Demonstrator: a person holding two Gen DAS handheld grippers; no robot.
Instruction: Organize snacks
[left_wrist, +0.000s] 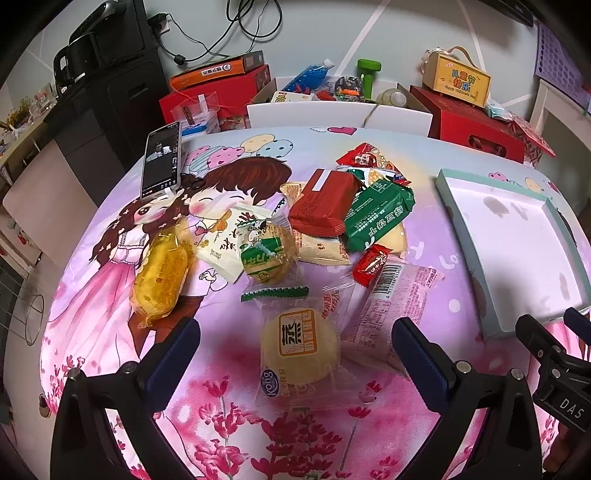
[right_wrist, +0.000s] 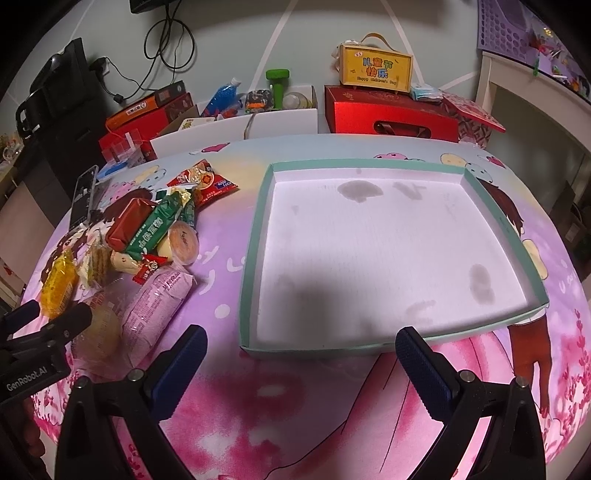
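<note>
Pink cartoon cloth covers the tabletop (right_wrist: 332, 398). Left gripper (left_wrist: 295, 349) fingers are spread apart, empty, a round wrapped cake (left_wrist: 300, 345) lying between them. Right gripper (right_wrist: 301, 354) fingers, likewise released, hover just before the empty tray (right_wrist: 258, 229); snack pile (right_wrist: 147, 236) lies to their left.

Black plastic left gripper (left_wrist: 295, 343) and right gripper (right_wrist: 301, 354): blue ribbed finger pads (right_wrist: 424, 365), silver screws, white "GenRobot.AI" lettering.

A lived-in home room. A cartoon bedsheet (left_wrist: 110, 266) covers the surface (gift boxes (right_wrist: 391, 114) crowd the wall behind).
</note>
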